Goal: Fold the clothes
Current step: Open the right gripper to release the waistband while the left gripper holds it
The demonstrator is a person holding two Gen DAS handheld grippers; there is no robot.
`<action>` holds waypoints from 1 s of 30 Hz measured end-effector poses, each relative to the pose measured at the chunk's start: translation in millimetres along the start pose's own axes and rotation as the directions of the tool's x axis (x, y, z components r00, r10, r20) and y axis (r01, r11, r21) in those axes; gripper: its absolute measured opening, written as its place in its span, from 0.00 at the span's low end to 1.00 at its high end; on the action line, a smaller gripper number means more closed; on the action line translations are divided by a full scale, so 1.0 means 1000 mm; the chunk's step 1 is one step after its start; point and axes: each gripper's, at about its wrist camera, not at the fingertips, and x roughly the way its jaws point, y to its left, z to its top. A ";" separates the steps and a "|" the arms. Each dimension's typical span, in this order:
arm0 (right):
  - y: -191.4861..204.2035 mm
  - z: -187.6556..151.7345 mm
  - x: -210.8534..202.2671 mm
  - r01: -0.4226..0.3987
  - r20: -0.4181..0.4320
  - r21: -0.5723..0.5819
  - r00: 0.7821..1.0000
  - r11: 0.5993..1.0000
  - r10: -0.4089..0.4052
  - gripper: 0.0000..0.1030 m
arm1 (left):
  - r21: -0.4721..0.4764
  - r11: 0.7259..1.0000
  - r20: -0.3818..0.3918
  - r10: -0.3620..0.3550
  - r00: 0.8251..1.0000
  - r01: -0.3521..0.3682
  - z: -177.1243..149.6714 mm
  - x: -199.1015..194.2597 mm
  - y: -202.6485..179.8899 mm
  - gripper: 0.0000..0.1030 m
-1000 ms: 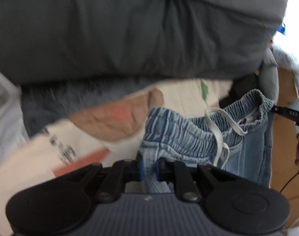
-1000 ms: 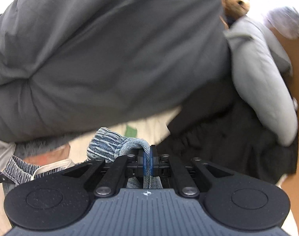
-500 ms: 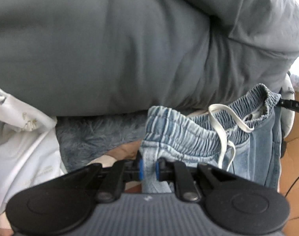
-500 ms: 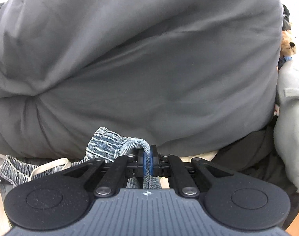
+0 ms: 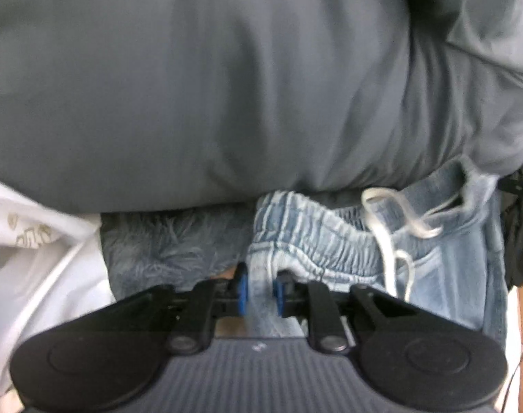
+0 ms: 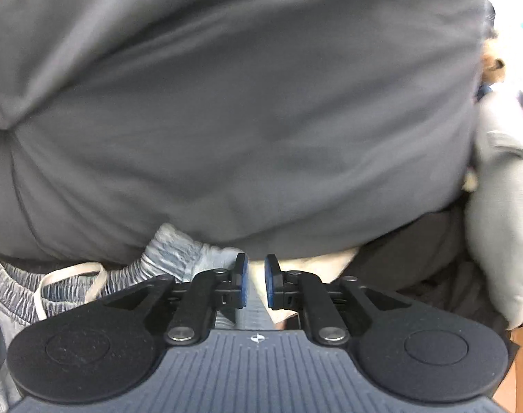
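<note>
A bulky grey duvet (image 5: 227, 86) fills the background, with a white cloth (image 5: 38, 258) at left and a furry blue blanket (image 5: 165, 244) below it. The jeans (image 5: 450, 275) lie bunched against the duvet's lower edge, waistband up, drawstring (image 5: 385, 241) loose; no fold is visible yet. Left gripper (image 5: 260, 287): jaws opening, denim between them, pads seemingly clear of it. Right gripper (image 6: 256, 284): jaws opening, a denim strip low in the gap. Judged stage: early, with release at the waistband.
</note>
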 end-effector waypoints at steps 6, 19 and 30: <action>-0.040 -0.022 -0.063 -0.026 0.051 0.050 0.998 0.998 0.023 0.37 | 0.058 0.989 0.099 0.128 0.987 -0.134 -0.018 -0.048 -0.021 0.39; -0.074 -0.164 -0.177 -0.130 0.077 0.251 0.991 0.959 0.114 0.37 | 0.171 0.983 0.128 0.045 0.991 -0.067 -0.007 -0.091 -0.076 0.46; -0.065 -0.339 -0.271 -0.013 -0.018 0.494 1.000 0.869 0.025 0.38 | 0.110 0.993 -0.009 0.033 0.999 -0.032 -0.002 -0.006 -0.113 0.48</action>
